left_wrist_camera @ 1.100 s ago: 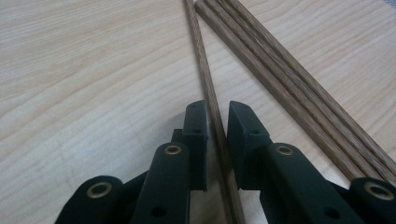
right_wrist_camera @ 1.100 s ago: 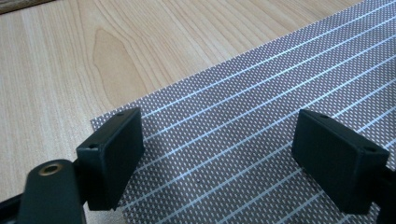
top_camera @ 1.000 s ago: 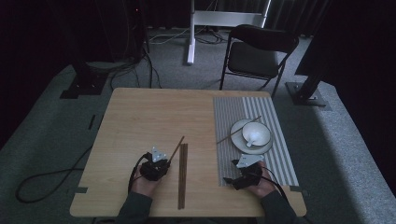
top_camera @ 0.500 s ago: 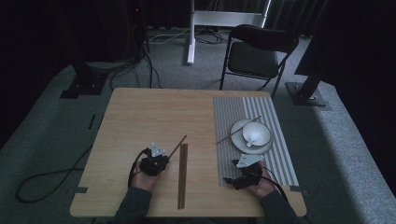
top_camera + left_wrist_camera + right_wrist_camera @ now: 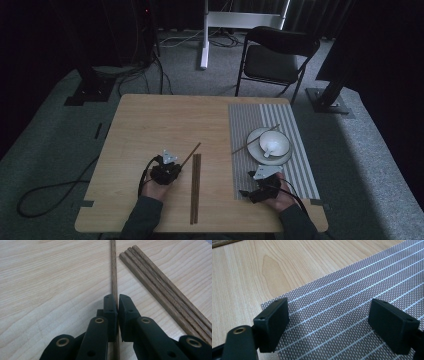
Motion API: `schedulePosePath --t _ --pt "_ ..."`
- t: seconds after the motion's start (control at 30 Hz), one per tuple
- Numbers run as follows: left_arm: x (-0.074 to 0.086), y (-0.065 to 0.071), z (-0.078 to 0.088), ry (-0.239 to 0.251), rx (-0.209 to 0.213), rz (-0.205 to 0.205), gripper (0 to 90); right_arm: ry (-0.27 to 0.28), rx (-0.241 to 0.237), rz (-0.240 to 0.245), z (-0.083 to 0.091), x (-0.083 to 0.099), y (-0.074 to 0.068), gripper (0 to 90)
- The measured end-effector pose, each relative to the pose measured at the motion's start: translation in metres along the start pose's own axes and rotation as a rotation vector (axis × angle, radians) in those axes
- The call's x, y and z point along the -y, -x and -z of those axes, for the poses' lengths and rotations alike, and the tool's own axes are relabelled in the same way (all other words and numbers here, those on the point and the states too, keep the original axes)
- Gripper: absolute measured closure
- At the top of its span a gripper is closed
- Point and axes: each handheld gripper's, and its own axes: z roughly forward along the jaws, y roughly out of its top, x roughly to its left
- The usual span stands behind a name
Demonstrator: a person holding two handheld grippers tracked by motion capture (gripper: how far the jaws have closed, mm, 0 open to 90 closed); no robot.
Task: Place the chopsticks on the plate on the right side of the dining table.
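The left claw (image 5: 117, 302) is clamped on a single wooden chopstick (image 5: 114, 270), its jaws having just closed onto it. That chopstick lies near the middle of the wooden worktop (image 5: 165, 120), toward the near side, and its long axis runs diagonally — the held end near and left, the free end pointing far and right. Just to its right, a bundle of chopsticks (image 5: 195, 187) lies flat with its long axis running near to far, reaching close to the worktop's near edge; in the left gripper view the single stick and the bundle (image 5: 165, 287) sit close but apart. The left and far parts of the worktop are bare wood, offering wide room. On the right, a striped placemat (image 5: 295, 150) reaches almost to the worktop's right edge and carries a white plate (image 5: 252, 137) with a bowl (image 5: 274, 143) and another chopstick (image 5: 255, 139) laid across. The right claw (image 5: 329, 327) hovers over the mat's near left corner, jaws wide apart with nothing between them.
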Motion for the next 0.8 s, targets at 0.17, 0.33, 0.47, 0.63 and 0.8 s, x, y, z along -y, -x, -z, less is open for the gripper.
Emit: schedulePosePath --t 0.17,0.33,0.47,0.63,0.8 --pt "-0.003 -0.001 -0.001 0.008 0.0 -0.001 85.6 0.0 0.0 0.0 0.0 0.0 0.0 16.2" --pt "-0.007 -0.001 -0.001 0.018 0.002 -0.002 85.6 0.0 0.0 0.0 0.0 0.0 0.0 16.2" --pt "-0.009 -0.002 -0.001 0.026 0.006 0.0 85.6 0.0 0.0 0.0 0.0 0.0 0.0 16.2" --pt "-0.014 -0.001 -0.001 0.032 0.007 -0.009 85.6 0.0 0.0 0.0 0.0 0.0 0.0 16.3" --pt "-0.019 0.0 -0.002 0.039 0.01 -0.018 85.6 0.0 0.0 0.001 0.0 0.0 0.0 16.2"
